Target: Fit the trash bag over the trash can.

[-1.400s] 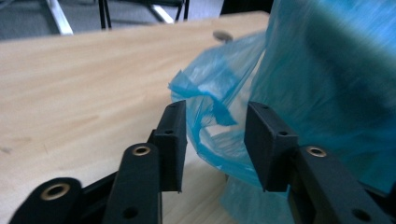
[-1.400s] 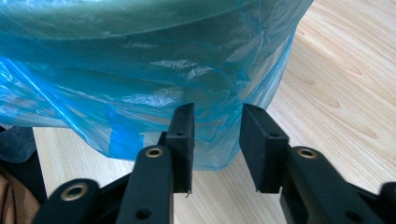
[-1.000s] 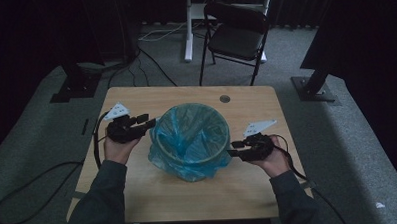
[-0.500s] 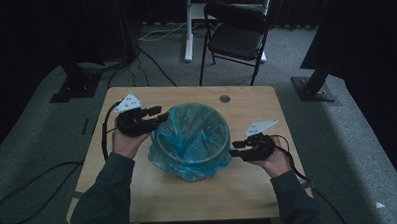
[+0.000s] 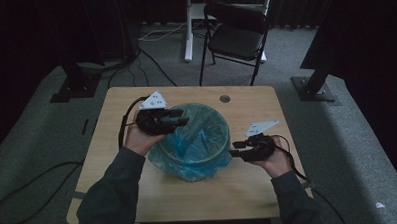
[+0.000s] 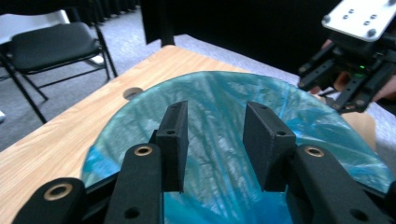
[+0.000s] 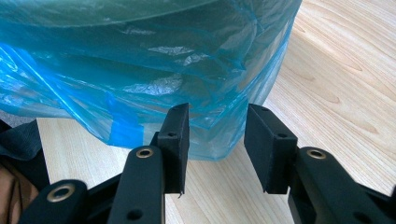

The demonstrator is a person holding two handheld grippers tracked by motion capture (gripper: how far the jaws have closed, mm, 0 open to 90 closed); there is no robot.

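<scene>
A round bin lined with a blue plastic bag (image 5: 197, 142) stands in the middle of the wooden table (image 5: 139, 194). My left gripper (image 5: 180, 117) hovers over the bin's left rim, pointing across the opening. In the left gripper view its jaws (image 6: 215, 140) stand apart above the bag's inside (image 6: 224, 93); they have just been closing a little, with nothing between them. My right gripper (image 5: 234, 152) is low at the bin's right side, open. In the right gripper view its jaws (image 7: 212, 144) sit just short of the bag's hanging skirt (image 7: 154, 70), not touching it.
A black folding chair (image 5: 236, 35) stands beyond the table's far edge. A round cable hole (image 5: 224, 98) lies in the tabletop behind the bin. Cables trail from both grippers, and stand bases sit on the grey carpet on both sides.
My left gripper has risen from beside the bin's left side and moved right, over the rim. The right gripper has stayed where it was.
</scene>
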